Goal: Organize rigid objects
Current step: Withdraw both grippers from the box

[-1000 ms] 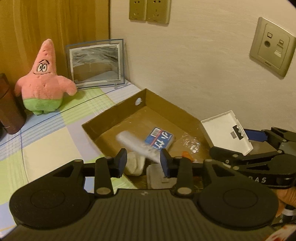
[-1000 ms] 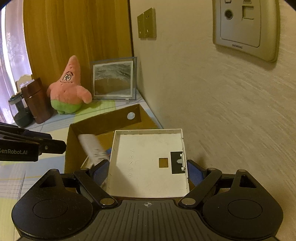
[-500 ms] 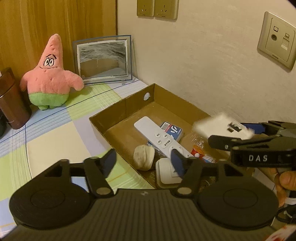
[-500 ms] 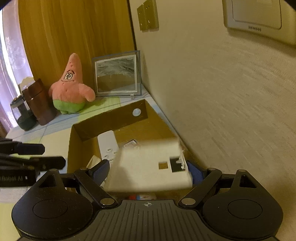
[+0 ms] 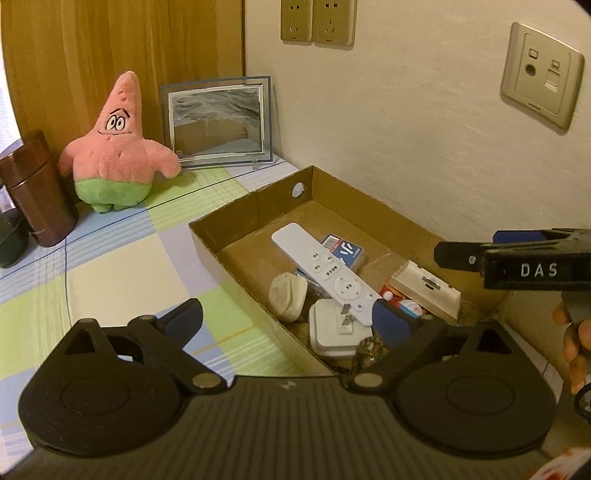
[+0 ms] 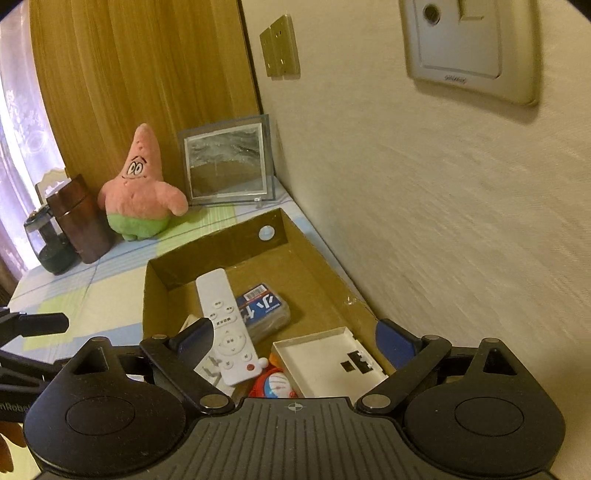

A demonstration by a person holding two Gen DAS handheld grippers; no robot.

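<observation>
Cream textured wall (image 5: 406,129) right with beige sockets (image 5: 317,20) upper centre, wood panel (image 5: 122,44) upper left, window (image 6: 18,122) at far left, checked desk (image 5: 110,273) cloth.

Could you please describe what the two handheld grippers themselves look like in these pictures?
Both are matte black plastic: a ribbed body, two round discs and hinged arms with silver pivots. The left gripper and right gripper have dark blue pads. The right one's side shows white letters "DAS".

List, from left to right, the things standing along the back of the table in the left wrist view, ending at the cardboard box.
Brown canister → pink star plush → framed sand picture → cardboard box.
</observation>
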